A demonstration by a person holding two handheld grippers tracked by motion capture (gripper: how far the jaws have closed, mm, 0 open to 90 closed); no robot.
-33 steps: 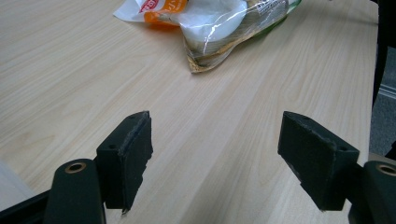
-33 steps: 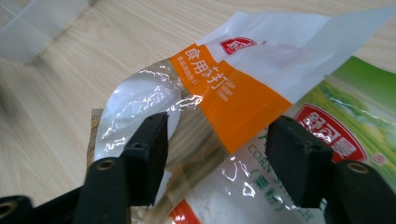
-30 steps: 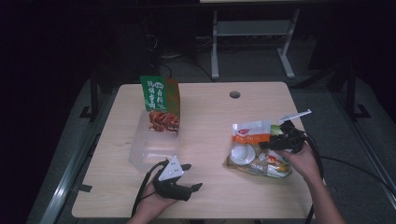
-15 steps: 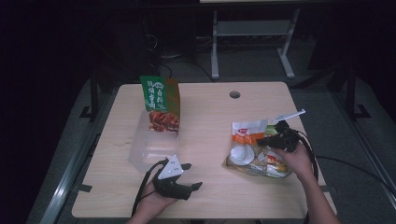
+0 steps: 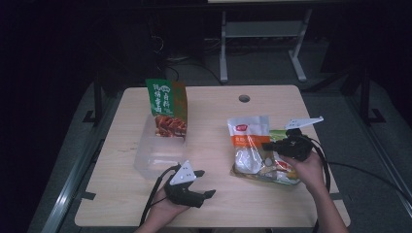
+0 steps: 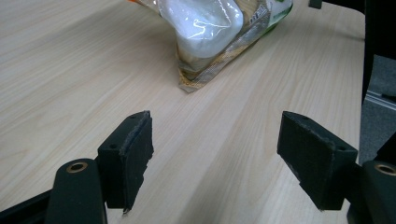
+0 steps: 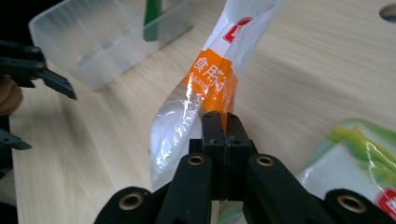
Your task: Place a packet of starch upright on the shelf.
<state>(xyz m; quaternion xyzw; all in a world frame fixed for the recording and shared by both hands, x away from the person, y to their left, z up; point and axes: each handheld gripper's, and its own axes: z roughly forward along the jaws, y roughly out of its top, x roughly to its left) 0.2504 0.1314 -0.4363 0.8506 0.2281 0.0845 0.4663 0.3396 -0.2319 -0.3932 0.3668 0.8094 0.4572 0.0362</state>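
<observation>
At centre right a clear pouch (image 5: 249,141) banded orange with a red label lies on the pale wood-grain table (image 5: 214,111), a green-and-white packet (image 5: 279,167) beneath it, while upper left a green-and-orange packet (image 5: 166,107) stands in a translucent tub (image 5: 155,158).

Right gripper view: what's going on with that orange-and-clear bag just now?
The right gripper has just closed on the edge of the orange-and-clear bag and holds it tilted up off the wooden table. A green-and-white bag lies beside it. The left gripper rests open near the table's front edge, with nothing between its jaws. A clear plastic container with a green packet standing in it sits further left.
</observation>
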